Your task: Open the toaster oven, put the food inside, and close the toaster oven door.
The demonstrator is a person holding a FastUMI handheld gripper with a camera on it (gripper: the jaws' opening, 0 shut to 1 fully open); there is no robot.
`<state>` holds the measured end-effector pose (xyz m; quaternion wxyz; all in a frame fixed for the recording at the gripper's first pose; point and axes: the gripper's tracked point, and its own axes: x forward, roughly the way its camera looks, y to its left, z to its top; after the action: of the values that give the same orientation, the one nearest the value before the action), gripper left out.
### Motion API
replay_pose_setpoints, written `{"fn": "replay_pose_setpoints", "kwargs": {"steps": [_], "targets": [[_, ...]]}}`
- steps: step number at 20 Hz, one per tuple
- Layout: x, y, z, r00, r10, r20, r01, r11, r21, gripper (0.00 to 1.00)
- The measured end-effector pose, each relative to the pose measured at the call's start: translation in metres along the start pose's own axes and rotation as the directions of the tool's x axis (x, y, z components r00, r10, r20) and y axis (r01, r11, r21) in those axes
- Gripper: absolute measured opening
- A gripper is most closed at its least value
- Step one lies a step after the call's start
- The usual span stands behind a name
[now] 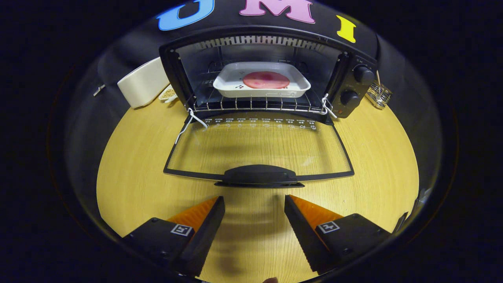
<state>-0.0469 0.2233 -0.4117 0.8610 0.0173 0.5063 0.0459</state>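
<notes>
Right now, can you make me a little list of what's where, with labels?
oven door: open, lying flat on the wooden table
door handle: just ahead of the fingers
white dish: on the wire rack inside the toaster oven
food: pink round slice in the dish
gripper: open, holding nothing
left to do: close the door
</notes>
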Motion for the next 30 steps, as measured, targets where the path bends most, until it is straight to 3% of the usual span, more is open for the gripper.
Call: {"fn": "replay_pose_setpoints", "kwargs": {"steps": [9, 17, 24, 30], "targets": [[0.011, -0.004, 0.005, 0.999, -0.032, 0.014, 0.031, 0.999, 0.024, 0.99], [-0.039, -0.007, 0.028, 0.991, 0.007, 0.133, -0.009, 1.000, 0.015, 0.99], [-0.070, -0.001, 0.066, 0.972, 0.024, 0.236, -0.031, 0.999, 0.028, 0.99], [-0.083, -0.013, 0.136, 0.941, 0.029, 0.336, -0.037, 0.999, 0.017, 0.99]]}}
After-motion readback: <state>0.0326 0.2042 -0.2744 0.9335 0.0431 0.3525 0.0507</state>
